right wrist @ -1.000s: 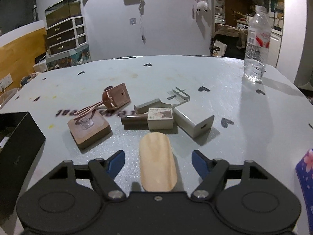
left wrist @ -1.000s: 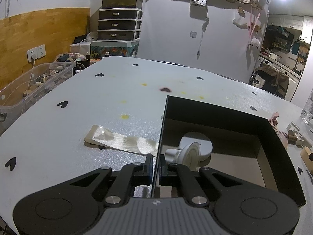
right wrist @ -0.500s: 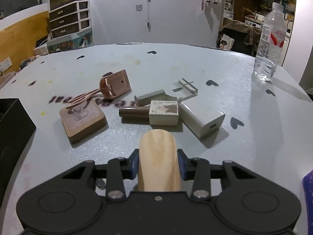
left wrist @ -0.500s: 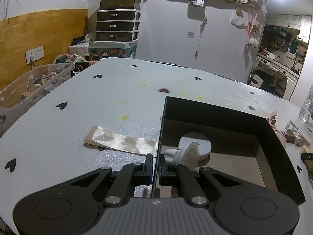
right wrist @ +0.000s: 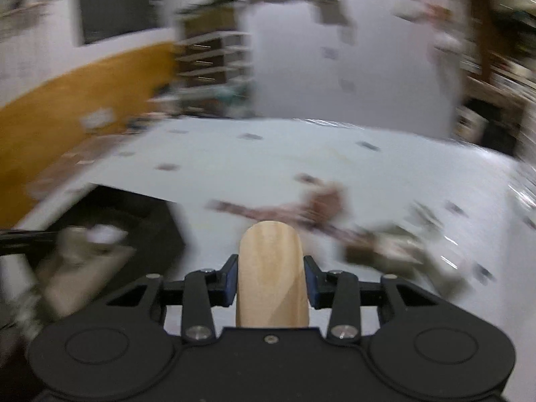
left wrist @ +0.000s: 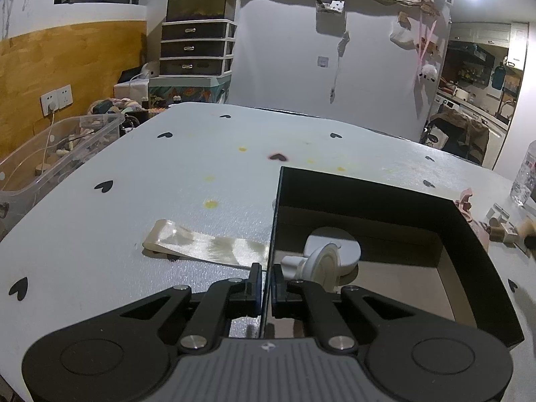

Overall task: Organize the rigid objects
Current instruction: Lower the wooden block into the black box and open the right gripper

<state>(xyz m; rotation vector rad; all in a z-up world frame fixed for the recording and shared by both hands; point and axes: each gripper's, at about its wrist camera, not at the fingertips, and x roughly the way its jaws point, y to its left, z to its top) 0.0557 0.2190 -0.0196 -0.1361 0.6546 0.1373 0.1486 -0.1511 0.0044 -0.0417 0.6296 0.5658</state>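
A pale wooden piece with a rounded end (right wrist: pixel 272 274) sits between the blue pads of my right gripper (right wrist: pixel 272 276), which is shut on it and carries it above the table. The right wrist view is blurred by motion. A black open box (left wrist: pixel 372 201) lies on the table; its left wall is pinched by my left gripper (left wrist: pixel 265 283), which is shut on it. Inside the box rests a white round object (left wrist: pixel 330 256). The box (right wrist: pixel 134 211) shows to the left in the right wrist view. Small brown and pink pieces (right wrist: pixel 321 207) lie blurred ahead of the right gripper.
A cream ribbon strip (left wrist: pixel 201 244) lies left of the box. A clear plastic bin (left wrist: pixel 50 154) stands off the table's left edge. A water bottle (left wrist: pixel 526 177) and small wooden pieces (left wrist: pixel 502 227) sit at the far right. The white table (left wrist: pixel 201 167) has black heart marks.
My right gripper closed on the wooden piece, lifted it off the table and swung left toward the black box. The left gripper kept still on the box wall.
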